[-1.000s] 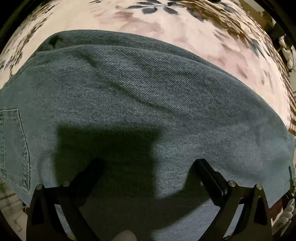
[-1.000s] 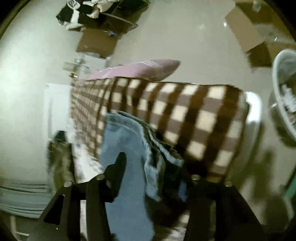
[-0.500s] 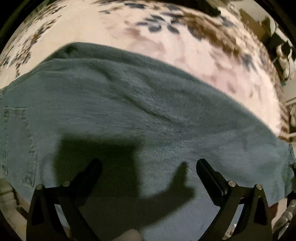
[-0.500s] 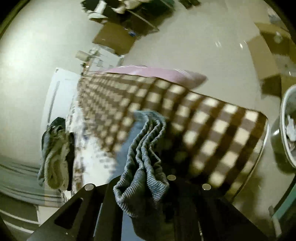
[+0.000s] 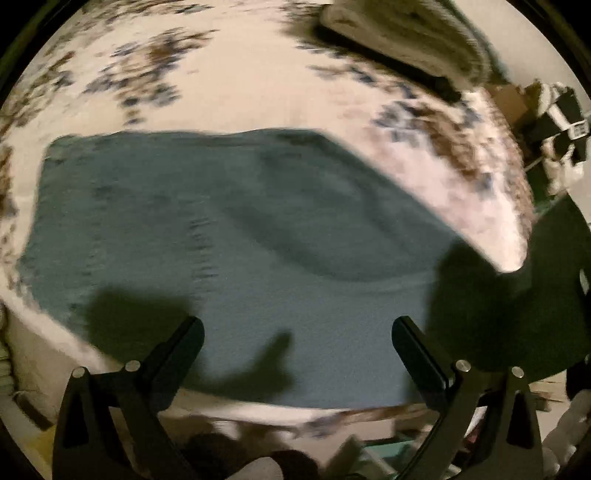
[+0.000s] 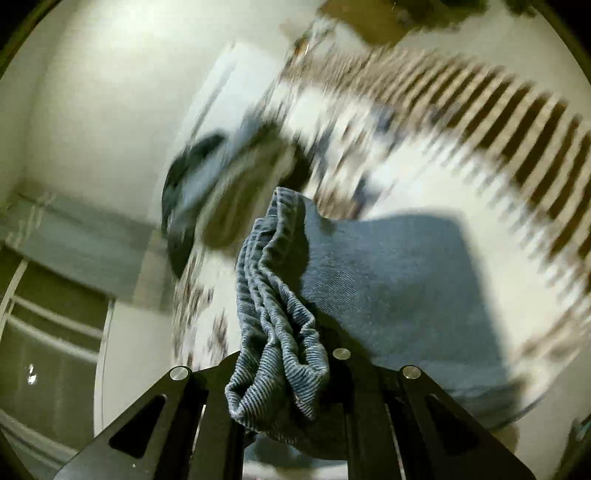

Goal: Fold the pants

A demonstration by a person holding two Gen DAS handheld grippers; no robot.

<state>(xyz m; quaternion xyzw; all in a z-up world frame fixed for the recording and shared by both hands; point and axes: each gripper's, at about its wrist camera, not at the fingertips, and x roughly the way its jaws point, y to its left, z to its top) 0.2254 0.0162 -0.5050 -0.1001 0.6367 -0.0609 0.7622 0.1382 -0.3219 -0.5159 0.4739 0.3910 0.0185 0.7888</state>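
Note:
Blue denim pants [image 5: 236, 236] lie spread flat on a bed with a floral sheet [image 5: 236, 88]. My left gripper [image 5: 295, 343] hovers above their near edge, jaws wide apart and empty. My right gripper [image 6: 280, 373] is shut on a bunched hem of the same pants [image 6: 273, 310], with the rest of the cloth [image 6: 399, 280] trailing down onto the bed to the right.
A brown-and-white checked blanket [image 6: 480, 122] covers the bed's far side. A dark pile of clothes [image 6: 221, 184] lies at the bed's edge by a white wall. Another folded garment [image 5: 402, 33] lies at the far end in the left wrist view.
My left gripper has pulled up and back from the pants, so more of the bed shows. My right gripper closed on the hem and swung it up and over the bed.

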